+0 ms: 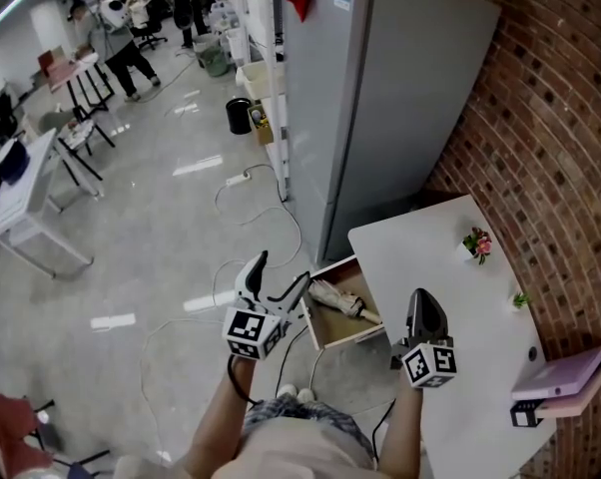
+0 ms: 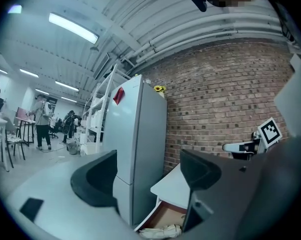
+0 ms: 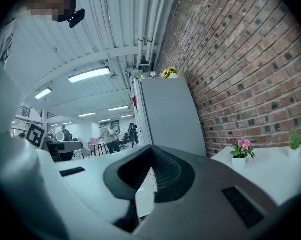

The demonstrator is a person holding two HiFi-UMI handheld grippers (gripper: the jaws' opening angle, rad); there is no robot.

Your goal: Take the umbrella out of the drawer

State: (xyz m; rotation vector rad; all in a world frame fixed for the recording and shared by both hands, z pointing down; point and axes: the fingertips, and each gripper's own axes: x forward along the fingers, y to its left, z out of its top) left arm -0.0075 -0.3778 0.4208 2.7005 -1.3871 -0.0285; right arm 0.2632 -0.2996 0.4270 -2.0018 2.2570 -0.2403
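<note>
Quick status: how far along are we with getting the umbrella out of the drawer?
Done: the drawer under the white table stands pulled open. In hand: nothing. The left tongs are open and empty beside the drawer, and the right tongs are shut and empty over the table. Left: the folded umbrella lies in the drawer, ungripped; it has yet to be grasped and lifted out.

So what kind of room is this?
Probably a big open office or lab workspace. There's a brick wall, a tall grey fridge beside a white table, and people among desks farther off.
</note>
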